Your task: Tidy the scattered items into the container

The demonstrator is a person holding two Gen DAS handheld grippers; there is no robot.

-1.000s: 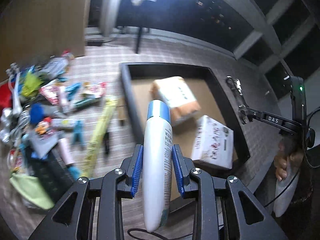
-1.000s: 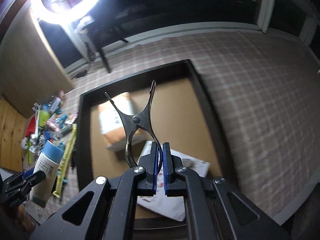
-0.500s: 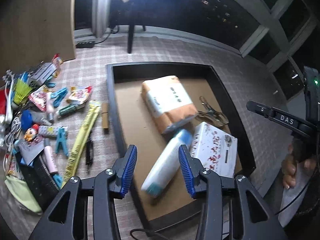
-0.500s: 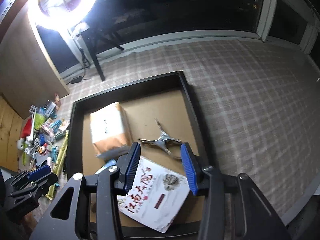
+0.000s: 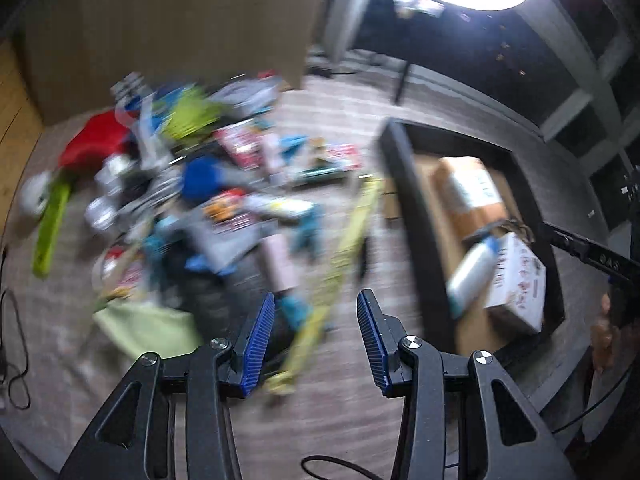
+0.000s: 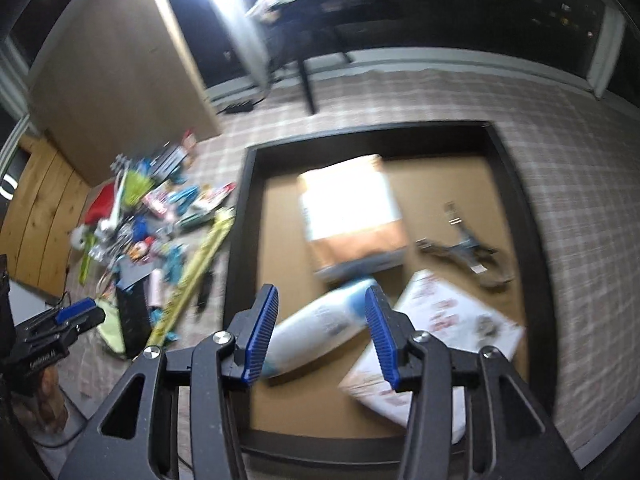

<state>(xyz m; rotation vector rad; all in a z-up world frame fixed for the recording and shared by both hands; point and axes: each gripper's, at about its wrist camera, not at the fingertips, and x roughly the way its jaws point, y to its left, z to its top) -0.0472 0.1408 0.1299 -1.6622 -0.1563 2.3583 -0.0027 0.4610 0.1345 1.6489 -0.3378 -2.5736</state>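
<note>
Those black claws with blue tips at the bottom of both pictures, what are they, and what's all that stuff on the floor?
They are not robot arms. A person carries a hand-held gripper in each hand, and a small camera sits on each one, looking out along its two fingers. One picture comes from the left hand-held gripper, the other from the right hand-held gripper. Both are open and hold nothing.

On the checked floor lies a blurry heap of small colourful things beside a long yellow packet. Next to it is a shallow black-walled tray with a brown bottom. In the tray are a white bottle with a blue end, a brown parcel with a white label, a white printed box and a metal clamp.
</note>
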